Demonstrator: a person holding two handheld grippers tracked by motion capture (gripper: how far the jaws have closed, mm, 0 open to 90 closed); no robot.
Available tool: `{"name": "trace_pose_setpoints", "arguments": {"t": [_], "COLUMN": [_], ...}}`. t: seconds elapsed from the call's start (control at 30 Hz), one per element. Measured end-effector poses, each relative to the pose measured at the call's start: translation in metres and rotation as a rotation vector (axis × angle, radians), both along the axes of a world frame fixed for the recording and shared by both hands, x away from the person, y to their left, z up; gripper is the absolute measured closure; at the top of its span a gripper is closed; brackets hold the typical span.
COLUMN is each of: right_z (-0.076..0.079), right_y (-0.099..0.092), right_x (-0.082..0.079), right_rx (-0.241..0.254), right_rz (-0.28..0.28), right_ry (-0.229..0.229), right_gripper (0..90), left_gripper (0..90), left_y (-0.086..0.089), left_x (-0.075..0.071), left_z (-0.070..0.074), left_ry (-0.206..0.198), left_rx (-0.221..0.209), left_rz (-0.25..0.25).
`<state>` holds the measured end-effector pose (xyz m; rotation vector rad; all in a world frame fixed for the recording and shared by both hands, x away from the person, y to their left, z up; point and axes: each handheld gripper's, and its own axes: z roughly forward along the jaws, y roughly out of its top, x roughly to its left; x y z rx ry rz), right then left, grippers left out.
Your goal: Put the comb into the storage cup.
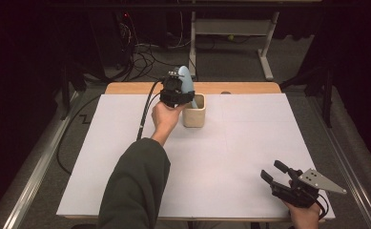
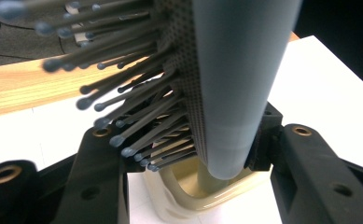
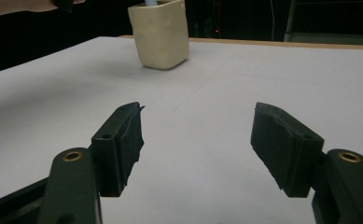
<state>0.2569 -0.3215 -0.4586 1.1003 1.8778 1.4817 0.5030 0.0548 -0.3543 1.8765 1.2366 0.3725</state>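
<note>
Had the left gripper clamped on a light blue hairbrush, bristles pointing left, handle end down inside the cream cup at the far middle of the white worktop. Kept the right gripper parked near right, jaws wide apart, nothing between them.

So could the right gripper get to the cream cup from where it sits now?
Probably yes. The right gripper is open and empty, with bare white table between it and the cream cup. But the left gripper holds a hairbrush there, crowding that side.
</note>
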Motion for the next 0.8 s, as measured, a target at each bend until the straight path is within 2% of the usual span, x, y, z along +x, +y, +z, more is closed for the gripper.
{"name": "trace_pose_setpoints", "arguments": {"t": [0.1,0.33,0.47,0.8], "right_z": [0.000,0.000,0.000,0.000], "right_y": [0.000,0.000,0.000,-0.001], "right_x": [0.000,0.000,0.000,0.000], "right_rx": [0.001,0.000,0.002,0.005], "right_rz": [0.000,-0.001,0.000,0.000], "right_ry": [0.002,0.000,0.004,0.001], "right_gripper": [34.5,34.5,34.5,34.5], "left_gripper": [53.5,53.5,53.4,53.2], "left_y": [-0.002,-0.007,-0.007,-0.009], "left_x": [0.001,0.001,0.003,0.006], "left_z": [-0.002,-0.004,-0.006,-0.012], "left_ry": [0.003,-0.001,-0.001,0.018], "left_rx": [-0.007,0.017,0.009,0.021], "left_rz": [0.001,-0.008,0.000,0.004]}}
